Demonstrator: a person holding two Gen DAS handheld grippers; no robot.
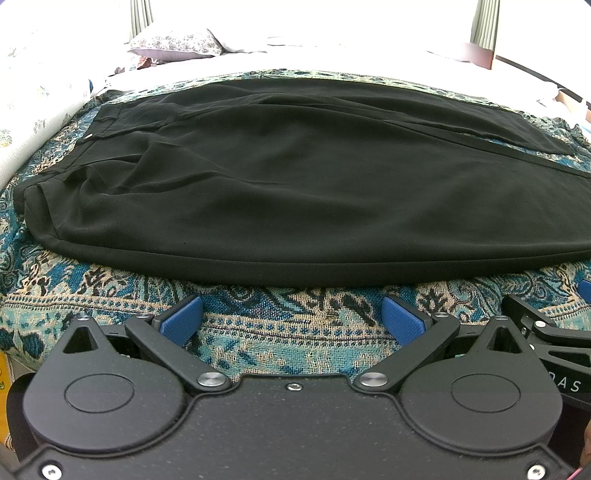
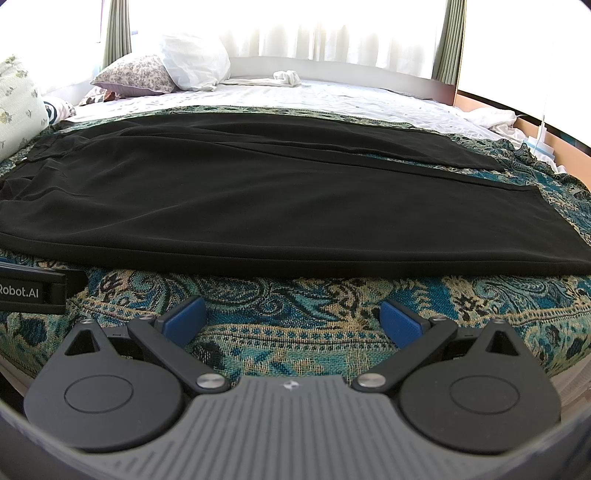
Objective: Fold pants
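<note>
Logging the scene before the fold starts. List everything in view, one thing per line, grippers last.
pants: one, black, spread flat across the throw, waistband at left, legs running right
throw: one, teal and tan paisley, covering the near part of the bed under the pants
sheet: one, white, on the far part of the bed
floral pillow: one, grey floral, far left on the bed
white pillow: one, white, beside the floral pillow
cloth: one, white, crumpled at the far edge
curtains: green, at the window
left gripper: one, black with blue pads, open, empty
right gripper: one, black with blue pads, open, empty
</note>
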